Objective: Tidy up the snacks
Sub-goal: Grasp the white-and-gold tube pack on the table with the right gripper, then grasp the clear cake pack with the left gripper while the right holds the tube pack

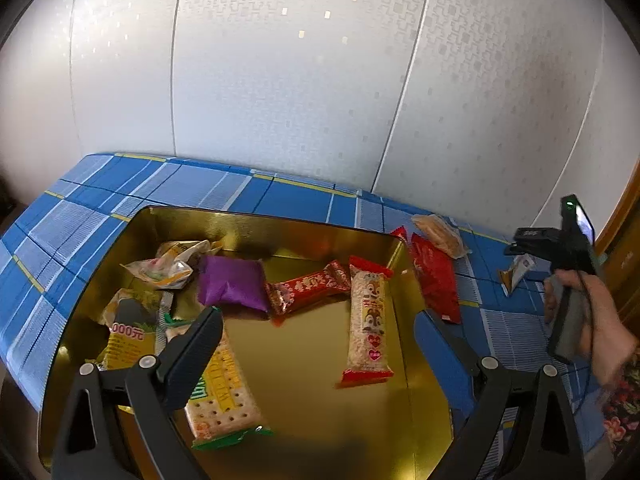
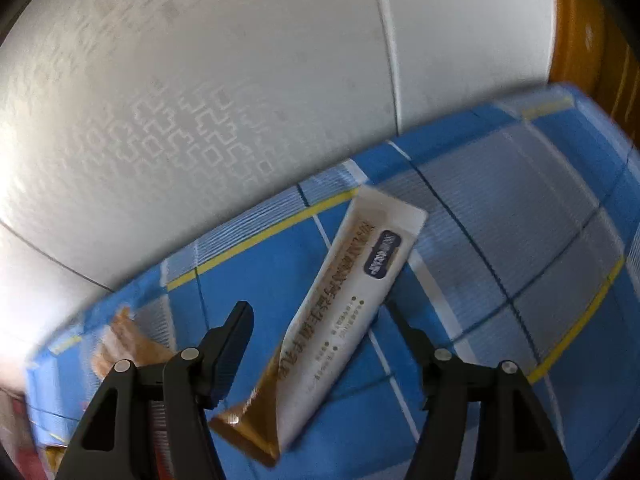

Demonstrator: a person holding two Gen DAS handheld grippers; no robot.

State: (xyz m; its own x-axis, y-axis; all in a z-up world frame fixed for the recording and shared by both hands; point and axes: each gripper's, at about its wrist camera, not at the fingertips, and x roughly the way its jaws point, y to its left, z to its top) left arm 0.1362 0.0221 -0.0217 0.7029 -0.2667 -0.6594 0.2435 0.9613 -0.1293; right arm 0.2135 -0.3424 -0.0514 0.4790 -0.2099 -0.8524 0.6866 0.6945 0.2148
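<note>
The left gripper [image 1: 316, 320] is hanging over a big gold tin [image 1: 312, 224], and its two fingers are spread wide with nothing between them. The tin is sitting on a blue checked cloth [image 1: 180, 184] that is covering the table. Lots of snacks are lying inside the tin. A purple packet [image 1: 232, 284] is resting near the far side, and a red candy bar [image 1: 306, 290] is lying just to its right, touching it. A long rice bar with a cartoon chipmunk [image 1: 368, 324] is lying on the right side of the tin. A cracker pack [image 1: 220, 396] is lying near the front, partly under the left finger.

Outside the tin, on the right, a red packet [image 1: 434, 284] is leaning against the tin's wall, and a pale biscuit pack [image 1: 440, 234] is lying just past it.

Far to the right, a hand [image 1: 600, 320] is holding the right gripper [image 2: 320, 320]. Its fingers are spread wide too, gripping nothing. It is hovering over a long white and gold stick packet [image 2: 348, 308], which is lying flat on the cloth, well apart from the tin.
</note>
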